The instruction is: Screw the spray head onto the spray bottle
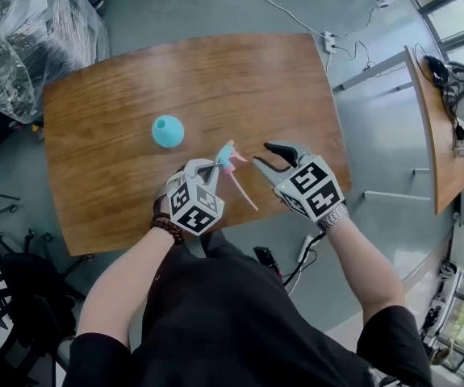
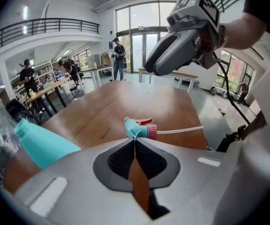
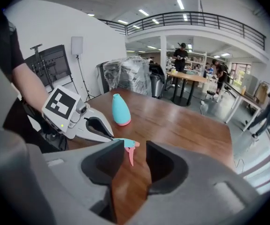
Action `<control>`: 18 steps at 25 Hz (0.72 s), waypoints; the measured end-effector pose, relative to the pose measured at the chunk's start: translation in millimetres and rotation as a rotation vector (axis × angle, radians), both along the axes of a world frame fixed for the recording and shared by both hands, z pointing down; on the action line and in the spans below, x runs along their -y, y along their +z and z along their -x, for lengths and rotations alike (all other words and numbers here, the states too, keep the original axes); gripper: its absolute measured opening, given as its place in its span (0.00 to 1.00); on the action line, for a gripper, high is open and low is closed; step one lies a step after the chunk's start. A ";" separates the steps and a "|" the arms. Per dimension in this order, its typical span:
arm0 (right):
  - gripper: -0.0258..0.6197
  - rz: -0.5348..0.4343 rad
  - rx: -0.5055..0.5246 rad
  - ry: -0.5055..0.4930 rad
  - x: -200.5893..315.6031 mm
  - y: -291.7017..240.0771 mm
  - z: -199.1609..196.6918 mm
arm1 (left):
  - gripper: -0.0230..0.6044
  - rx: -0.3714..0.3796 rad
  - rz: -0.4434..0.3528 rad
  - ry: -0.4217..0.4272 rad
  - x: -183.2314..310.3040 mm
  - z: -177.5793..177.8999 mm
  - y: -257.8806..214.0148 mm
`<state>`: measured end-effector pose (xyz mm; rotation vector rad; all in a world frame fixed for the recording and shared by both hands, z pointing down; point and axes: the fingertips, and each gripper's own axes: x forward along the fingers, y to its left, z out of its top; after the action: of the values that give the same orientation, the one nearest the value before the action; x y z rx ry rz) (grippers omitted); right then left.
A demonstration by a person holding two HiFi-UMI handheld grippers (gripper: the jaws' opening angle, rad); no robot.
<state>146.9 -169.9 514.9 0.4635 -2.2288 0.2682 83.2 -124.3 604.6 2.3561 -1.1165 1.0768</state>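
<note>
In the head view the spray bottle (image 1: 168, 131), a teal one with no head on it, stands upright on the wooden table (image 1: 102, 103), a little left of the frame's centre. Below and right of it, the left gripper (image 1: 211, 168) holds the spray head (image 1: 227, 158) above the tabletop. The head's thin tube (image 1: 246, 194) slants down toward the lower right. The right gripper (image 1: 264, 155) hangs just right of the spray head, apart from it, with its jaws spread.

The left gripper view shows the hold that the head view does not. The two dark pads are pressed together at their tips, pinching a thin edge of the teal spray head. The pink collar points right and the tube runs level toward the right of the frame. Here the bottle fills the lower left and the right gripper sits at the upper right.

The right gripper view shows its own jaws apart with only bare tabletop between the pads. The spray head, with its pink trigger hanging down, shows beyond the gap, and the bottle stands further back on the table. Only the two gripper views show people at benches in the background.
</note>
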 end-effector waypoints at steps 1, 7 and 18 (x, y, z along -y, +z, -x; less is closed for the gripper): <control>0.25 -0.010 -0.008 -0.048 -1.5 -4.5 2.5 | 0.08 0.010 -0.015 0.021 -1.1 -0.2 -5.3; 0.25 0.018 -0.039 -0.285 -12.2 -27.4 17.7 | 0.08 0.076 -0.105 0.148 -11.5 1.3 -36.6; 0.33 0.058 -0.143 -0.833 -68.8 -54.5 47.0 | 0.08 0.169 -0.379 0.457 -40.3 -5.8 -100.9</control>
<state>99.9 -101.1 460.4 -0.4730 -2.0700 -0.1398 89.0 -84.0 503.8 2.9686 -0.9203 1.3292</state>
